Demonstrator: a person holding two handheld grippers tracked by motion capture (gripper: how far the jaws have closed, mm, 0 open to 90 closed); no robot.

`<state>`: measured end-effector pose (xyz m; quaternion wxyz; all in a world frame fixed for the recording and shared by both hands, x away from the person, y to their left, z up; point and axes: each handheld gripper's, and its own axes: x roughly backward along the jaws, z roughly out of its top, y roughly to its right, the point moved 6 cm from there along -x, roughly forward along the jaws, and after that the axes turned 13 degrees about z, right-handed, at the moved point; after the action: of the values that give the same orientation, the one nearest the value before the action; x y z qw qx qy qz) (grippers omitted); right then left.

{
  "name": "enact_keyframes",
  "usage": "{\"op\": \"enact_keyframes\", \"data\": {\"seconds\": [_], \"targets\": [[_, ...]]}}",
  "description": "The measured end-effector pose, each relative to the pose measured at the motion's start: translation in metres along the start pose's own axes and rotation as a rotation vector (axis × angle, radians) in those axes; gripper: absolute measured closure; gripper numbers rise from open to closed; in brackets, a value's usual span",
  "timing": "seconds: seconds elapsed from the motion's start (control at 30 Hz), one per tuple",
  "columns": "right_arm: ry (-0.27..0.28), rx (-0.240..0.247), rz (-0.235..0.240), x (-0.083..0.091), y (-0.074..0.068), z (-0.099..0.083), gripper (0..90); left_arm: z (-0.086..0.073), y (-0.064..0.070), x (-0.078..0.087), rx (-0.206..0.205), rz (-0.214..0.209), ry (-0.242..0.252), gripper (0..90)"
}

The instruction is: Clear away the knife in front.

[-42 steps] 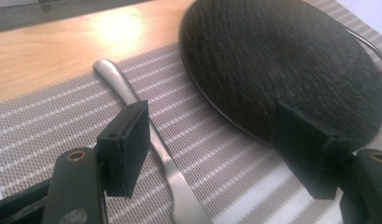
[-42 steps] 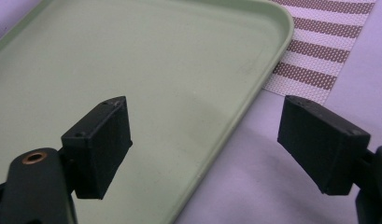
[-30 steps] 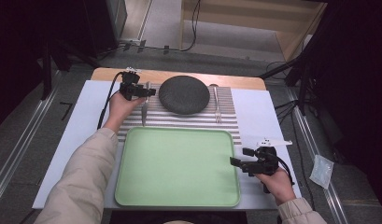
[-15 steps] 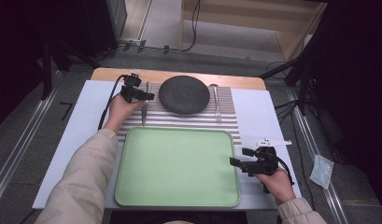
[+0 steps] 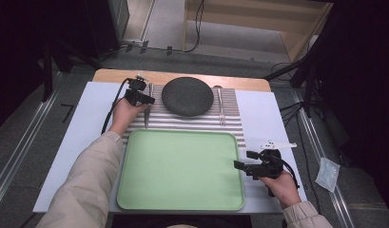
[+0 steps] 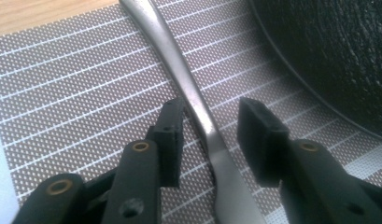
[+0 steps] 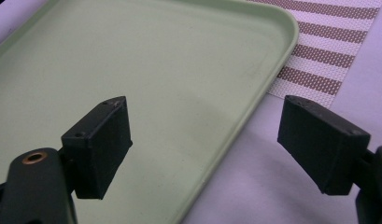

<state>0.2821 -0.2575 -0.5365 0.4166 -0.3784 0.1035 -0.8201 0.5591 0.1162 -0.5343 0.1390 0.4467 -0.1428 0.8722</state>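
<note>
Evidently the left gripper (image 5: 145, 99) is lining up on the knife (image 6: 191, 100), which is lying on the striped placemat (image 5: 182, 121) just left of the dark plate (image 5: 187, 96), handle pointing toward the far edge of the counter (image 5: 82, 128). Jaws are standing apart, one on each side of the slim metal shaft, not yet pinching it; in the left gripper view one pad is sitting just beside the steel and the other is keeping a clear gap. Straddling the narrow neck likely gives the firmest bite, since the piece is lying flat and low against the weave. Knife is looking smooth, brushed grey, widening toward the near end, with a faint shine along its edge. Right gripper (image 5: 243, 166) is waiting near the right rim of the green tray (image 5: 182, 166), jaws spread wide and holding nothing, probably parked until the tray needs steadying or a later piece needs lifting. A fork (image 5: 221, 107) is resting on the placemat on the plate's other side, untouched.
</note>
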Motion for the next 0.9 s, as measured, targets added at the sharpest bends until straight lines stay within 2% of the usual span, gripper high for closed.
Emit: {"op": "enact_keyframes", "data": {"seconds": [0.17, 0.23, 0.43, 0.53, 0.67, 0.8, 0.9], "targets": [[-0.002, 0.004, -0.003, 0.000, 0.000, 0.000, 15.4, 0.000, 0.002, 0.000, -0.011, 0.057, -0.006, 70.3], [-0.001, 0.003, -0.004, -0.001, 0.000, 0.000, 15.4, -0.001, 0.004, 0.000, -0.011, 0.101, -0.003, 73.5], [-0.004, 0.005, -0.006, -0.001, 0.000, 0.000, 15.4, -0.002, 0.006, 0.000, 0.030, 0.128, 0.007, 77.8], [-0.005, 0.005, -0.006, -0.001, 0.000, 0.000, 15.4, -0.003, 0.005, 0.000, 0.052, 0.125, 0.017, 79.9], [-0.006, 0.005, -0.005, -0.001, 0.000, 0.000, 15.4, -0.003, 0.003, 0.000, 0.086, 0.100, 0.016, 80.4], [-0.008, 0.000, -0.006, 0.000, 0.001, -0.001, 15.4, -0.004, -0.001, 0.002, 0.128, 0.031, 0.007, 80.4], [-0.006, 0.002, -0.005, 0.000, 0.001, 0.000, 15.4, -0.003, -0.006, 0.008, 0.135, 0.007, 0.021, 80.5]]}}
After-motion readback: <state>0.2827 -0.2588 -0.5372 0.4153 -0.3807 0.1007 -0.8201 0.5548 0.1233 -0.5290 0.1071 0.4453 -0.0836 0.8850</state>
